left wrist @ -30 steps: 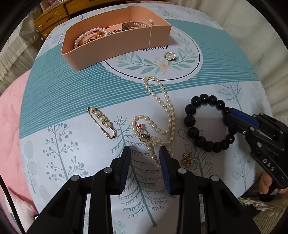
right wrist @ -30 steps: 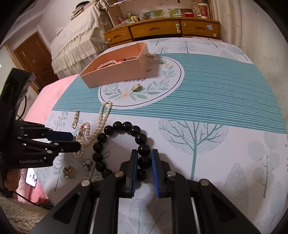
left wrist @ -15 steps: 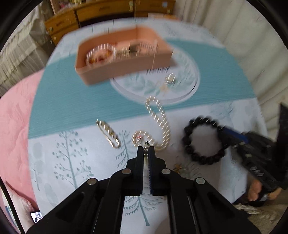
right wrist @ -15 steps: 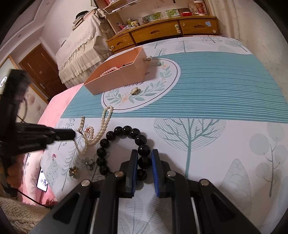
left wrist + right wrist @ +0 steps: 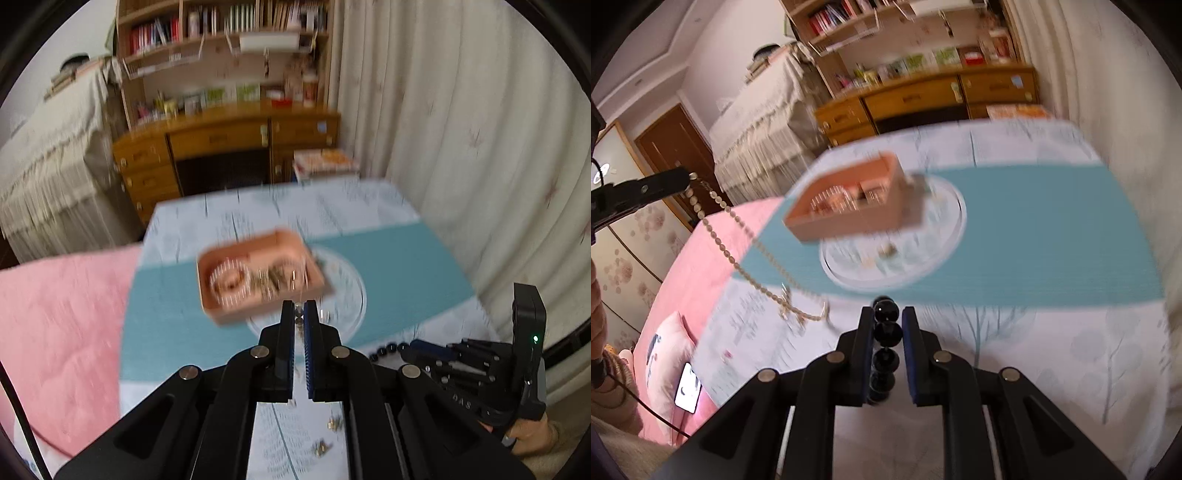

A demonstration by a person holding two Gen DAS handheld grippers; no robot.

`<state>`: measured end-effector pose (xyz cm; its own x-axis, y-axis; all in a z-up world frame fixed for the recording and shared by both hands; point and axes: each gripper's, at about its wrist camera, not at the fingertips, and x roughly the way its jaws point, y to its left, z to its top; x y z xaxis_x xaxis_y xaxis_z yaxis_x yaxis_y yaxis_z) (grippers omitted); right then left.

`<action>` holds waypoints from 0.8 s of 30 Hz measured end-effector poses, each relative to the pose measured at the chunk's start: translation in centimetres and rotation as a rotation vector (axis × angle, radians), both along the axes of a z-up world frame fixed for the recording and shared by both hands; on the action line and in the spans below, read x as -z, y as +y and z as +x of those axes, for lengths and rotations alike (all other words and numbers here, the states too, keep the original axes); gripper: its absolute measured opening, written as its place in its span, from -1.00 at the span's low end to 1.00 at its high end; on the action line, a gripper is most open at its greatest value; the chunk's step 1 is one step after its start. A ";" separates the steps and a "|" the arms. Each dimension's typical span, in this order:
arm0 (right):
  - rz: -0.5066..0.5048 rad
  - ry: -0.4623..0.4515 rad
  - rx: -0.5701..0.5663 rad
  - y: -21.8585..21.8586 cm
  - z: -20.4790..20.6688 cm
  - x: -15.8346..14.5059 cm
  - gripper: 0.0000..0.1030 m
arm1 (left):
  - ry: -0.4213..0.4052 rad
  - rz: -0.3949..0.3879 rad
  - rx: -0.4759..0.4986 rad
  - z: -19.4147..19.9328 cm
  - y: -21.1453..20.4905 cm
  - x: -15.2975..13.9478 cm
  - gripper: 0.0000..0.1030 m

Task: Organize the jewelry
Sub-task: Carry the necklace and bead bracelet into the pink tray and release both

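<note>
My left gripper (image 5: 299, 308) is shut on the pearl necklace (image 5: 298, 313); in the right wrist view the necklace (image 5: 738, 229) hangs from the left gripper (image 5: 687, 176) in a long strand down to the table. My right gripper (image 5: 886, 314) is shut on the black bead bracelet (image 5: 885, 332), lifted off the table. The pink jewelry box (image 5: 258, 273) with a pearl bracelet and other pieces inside stands ahead on the table; it also shows in the right wrist view (image 5: 849, 206). The right gripper (image 5: 424, 349) appears low right in the left wrist view.
A round brooch (image 5: 888, 251) lies on the white circle of the tablecloth (image 5: 1034, 229). Small gold pieces (image 5: 325, 439) lie near the table's front. A pink quilt (image 5: 62, 332) lies left, with a phone (image 5: 687, 387) on it. A wooden dresser (image 5: 221, 147) stands behind.
Both grippers have lifted and tilted up. The left one closed on the pearl necklace and raised it; the right one raised the black bracelet off the table.
</note>
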<state>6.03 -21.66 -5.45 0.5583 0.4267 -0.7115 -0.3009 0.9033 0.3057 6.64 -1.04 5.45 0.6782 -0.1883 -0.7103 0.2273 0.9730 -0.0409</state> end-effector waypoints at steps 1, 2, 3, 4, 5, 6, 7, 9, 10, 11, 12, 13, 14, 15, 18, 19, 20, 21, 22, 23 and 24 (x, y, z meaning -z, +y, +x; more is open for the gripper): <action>-0.003 -0.012 0.001 0.2 0.2 -0.7 -0.71 | -0.024 -0.002 0.002 0.3 0.1 -0.8 -0.95; -0.009 -0.032 0.003 0.5 0.5 -1.7 -0.71 | -0.041 -0.005 0.002 0.5 0.1 -1.5 -0.95; -0.014 -0.053 0.006 0.8 0.9 -2.7 -0.71 | -0.053 -0.004 0.003 0.8 0.0 -1.9 -0.95; -0.016 -0.070 0.007 1.0 1.3 -3.5 -0.71 | -0.065 -0.005 0.004 1.1 0.1 -2.4 -0.95; -0.015 -0.084 0.008 1.3 1.7 -4.4 -0.71 | -0.075 -0.013 0.004 1.7 0.2 -3.0 -0.95; -0.011 -0.099 0.011 1.6 2.2 -5.4 -0.71 | -0.082 -0.019 0.003 2.3 0.3 -3.4 -0.95; -0.008 -0.108 0.012 1.7 2.6 -6.0 -0.71 | -0.088 -0.021 -0.001 2.6 0.5 -3.7 -0.95; -0.006 -0.139 0.012 2.6 3.8 -7.8 -0.71 | -0.110 -0.023 -0.015 3.8 0.8 -4.6 -0.95; -0.005 -0.148 0.012 2.9 4.2 -8.3 -0.71 | -0.122 -0.025 -0.024 4.5 1.1 -5.0 -0.95; -0.001 -0.155 0.010 3.4 5.0 -8.9 -0.71 | -0.133 -0.025 -0.037 5.1 1.5 -5.4 -0.95; 0.001 -0.155 0.008 3.8 5.7 -9.3 -0.71 | -0.140 -0.029 -0.047 5.8 1.8 -5.7 -0.95; 0.001 -0.154 0.007 4.5 6.7 -9.6 -0.71 | -0.146 -0.032 -0.054 6.4 2.0 -5.7 -0.95; -0.001 -0.153 0.008 5.0 7.4 -9.7 -0.71 | -0.153 -0.029 -0.067 7.1 2.3 -5.7 -0.95; -0.004 -0.149 0.010 5.4 8.1 -9.7 -0.71 | -0.155 -0.024 -0.078 7.7 2.6 -5.5 -0.95; -0.013 -0.125 0.022 7.1 11.0 -9.3 -0.71 | -0.135 -0.020 -0.091 9.7 3.1 -4.2 -0.95; -0.019 -0.119 0.029 7.6 12.0 -9.0 -0.71 | -0.121 -0.017 -0.092 10.5 3.2 -3.5 -0.95; -0.025 -0.113 0.034 7.9 12.7 -8.8 -0.71 | -0.110 -0.019 -0.092 11.1 3.4 -2.9 -0.95; -0.029 -0.105 0.037 8.3 13.4 -8.5 -0.71 | -0.094 -0.023 -0.093 12.0 3.6 -2.1 -0.95; -0.030 -0.091 0.039 8.7 14.2 -8.0 -0.71 | -0.077 -0.029 -0.091 12.8 3.9 -1.2 -0.95; -0.025 -0.074 0.039 9.0 15.1 -7.5 -0.71 | -0.064 -0.032 -0.093 13.5 4.1 -0.4 -0.95; -0.020 -0.056 0.035 9.4 15.9 -6.9 -0.71 | -0.054 -0.032 -0.095 13.9 4.1 0.4 -0.95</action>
<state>21.91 -12.25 1.47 0.6118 0.3918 -0.6872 -0.2846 0.9196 0.2709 20.58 3.11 5.09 0.7311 -0.1429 -0.6671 0.1363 0.9887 -0.0624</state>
